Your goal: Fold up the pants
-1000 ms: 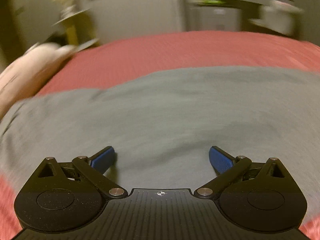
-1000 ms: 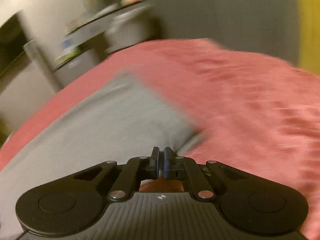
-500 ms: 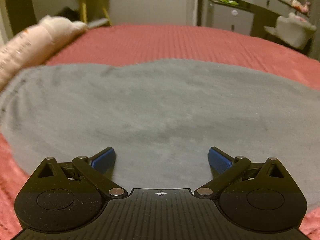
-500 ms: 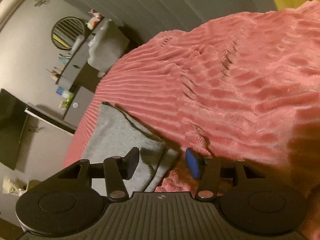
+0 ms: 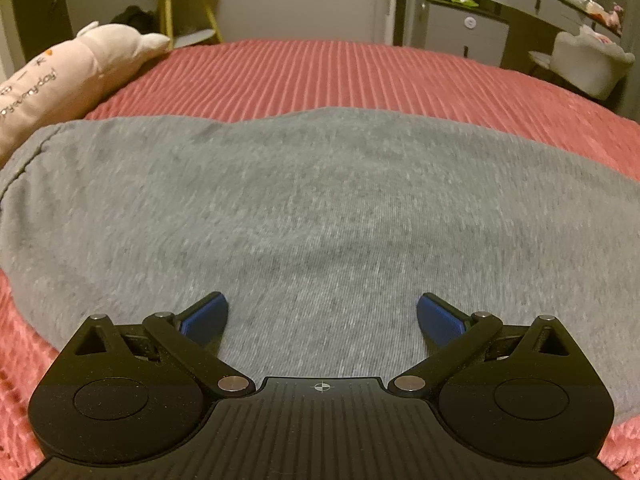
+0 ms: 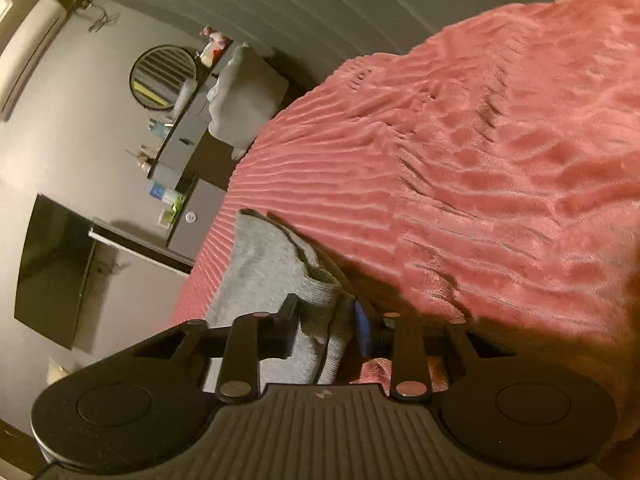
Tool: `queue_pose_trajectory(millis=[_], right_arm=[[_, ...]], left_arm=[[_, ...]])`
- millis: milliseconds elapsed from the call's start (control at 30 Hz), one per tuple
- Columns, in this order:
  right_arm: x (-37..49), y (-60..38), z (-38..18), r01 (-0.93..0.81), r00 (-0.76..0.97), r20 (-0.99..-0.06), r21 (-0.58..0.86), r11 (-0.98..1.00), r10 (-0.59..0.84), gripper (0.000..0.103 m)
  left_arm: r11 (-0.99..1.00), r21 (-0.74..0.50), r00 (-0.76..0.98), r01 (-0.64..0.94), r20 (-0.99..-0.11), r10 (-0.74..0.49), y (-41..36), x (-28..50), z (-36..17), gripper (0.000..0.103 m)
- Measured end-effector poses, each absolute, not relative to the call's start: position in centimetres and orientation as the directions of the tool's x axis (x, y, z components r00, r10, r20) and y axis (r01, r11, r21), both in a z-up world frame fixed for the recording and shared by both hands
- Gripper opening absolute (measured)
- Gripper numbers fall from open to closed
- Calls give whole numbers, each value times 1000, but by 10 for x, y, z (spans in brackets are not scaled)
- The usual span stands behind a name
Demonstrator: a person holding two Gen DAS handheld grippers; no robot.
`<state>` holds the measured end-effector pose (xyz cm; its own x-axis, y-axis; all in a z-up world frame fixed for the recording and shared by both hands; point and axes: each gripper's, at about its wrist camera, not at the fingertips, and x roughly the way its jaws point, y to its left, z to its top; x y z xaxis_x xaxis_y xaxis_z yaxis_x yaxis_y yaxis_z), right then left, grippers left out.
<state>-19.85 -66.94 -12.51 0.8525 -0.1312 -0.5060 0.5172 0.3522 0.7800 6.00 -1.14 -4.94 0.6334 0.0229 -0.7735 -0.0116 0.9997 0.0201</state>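
Note:
Grey pants (image 5: 320, 200) lie spread flat across a red ribbed bedspread (image 5: 320, 72). My left gripper (image 5: 322, 316) hovers low over the near part of the cloth, its blue pads (image 5: 204, 316) wide open with nothing between them. In the right wrist view, rolled sideways, the pants (image 6: 256, 264) end in a thick folded hem. My right gripper (image 6: 326, 320) straddles that hem at the cloth's edge. Its jaws are closing with the hem between them, and the pads do not clearly press on it.
A pale plush pillow (image 5: 60, 80) lies at the bed's left edge. Beyond the bed stand a yellow stool (image 5: 180, 0), a grey dresser (image 5: 464, 28) and a light chair (image 5: 588, 60). A dark screen (image 6: 52, 268) hangs on the wall. Rumpled bedspread (image 6: 480, 160) stretches past the hem.
My right gripper went from shut to open, rolled sideways and came down around the pants' hem. The left gripper stayed open over the cloth and tilted slightly.

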Motion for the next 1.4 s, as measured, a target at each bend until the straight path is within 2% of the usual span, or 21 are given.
queue_pose_trajectory(millis=[33,167,267,367,400,467,500,567,667,767,867,933,1033,1100,1167,1200,1233,1267,1333,1367,1400], right_arm=[[-197,-669,-129,524,847,-518,778,347,-117,52],[-191,-668,-131,523,849,-513,778,347,-129,49],[-181,-663,-122,514,853,-505,766,387,-133,18],[-172,-652,-107,521,846,-504,713,470,-174,21],[-167,-650,-106,528,841,-511,701,480,-178,27],[-157,-651,-110,555,819,-550,685,472,-164,33],[-151,-652,-112,572,805,-573,676,465,-156,32],[-145,-650,-109,590,791,-587,659,467,-172,17],[-133,-629,-79,557,813,-545,628,544,-203,15],[-107,-580,-31,440,863,-470,524,730,-182,14],[-73,-502,9,217,918,-393,411,885,-42,14],[-53,-450,17,69,920,-382,374,925,86,13],[-25,-371,-2,-130,856,-441,320,939,268,13],[-10,-321,-32,-227,758,-551,278,933,349,13],[0,-292,-64,-265,668,-650,247,932,362,13],[9,-284,-80,-252,574,-724,290,923,384,16],[14,-283,-87,-223,529,-753,322,920,392,16],[13,-286,-86,-206,545,-737,346,915,401,18],[9,-308,-79,-177,560,-663,490,853,497,34],[6,-322,-78,-138,579,-611,579,803,540,59],[0,-337,-79,-82,620,-563,645,759,546,74]], left_arm=[[1000,22,635,-10,-772,24,-12,60,-50,103],[1000,18,634,-11,-773,21,-13,61,-50,103],[1000,0,628,-18,-778,11,-10,61,-46,103],[997,-61,632,-47,-774,-18,-4,58,-39,103],[995,-85,637,-57,-771,-29,-1,57,-36,103],[990,-120,643,-75,-764,-44,3,54,-32,103],[988,-129,647,-82,-761,-45,4,53,-30,103],[988,-126,661,-86,-750,-38,7,50,-25,103],[996,-71,697,-57,-717,-11,5,45,-17,103],[1000,-23,721,-21,-693,-1,-1,44,-10,103],[999,-36,733,-24,-680,-7,-3,43,-8,103],[996,-80,735,-29,-677,-33,3,43,-7,103],[993,-116,747,-39,-663,-48,14,40,-5,103],[993,-111,748,-37,-662,-46,17,40,-6,103],[994,-110,746,-25,-664,-54,19,39,-8,103],[993,-119,743,-16,-666,-68,18,39,-9,103],[991,-137,738,-1,-668,-91,18,40,-10,103],[988,-152,734,13,-670,-112,18,41,-12,103],[981,-189,719,53,-674,-169,15,45,-14,103],[974,-213,708,76,-676,-203,13,47,-15,103],[966,-240,694,100,-679,-240,10,50,-17,103]])
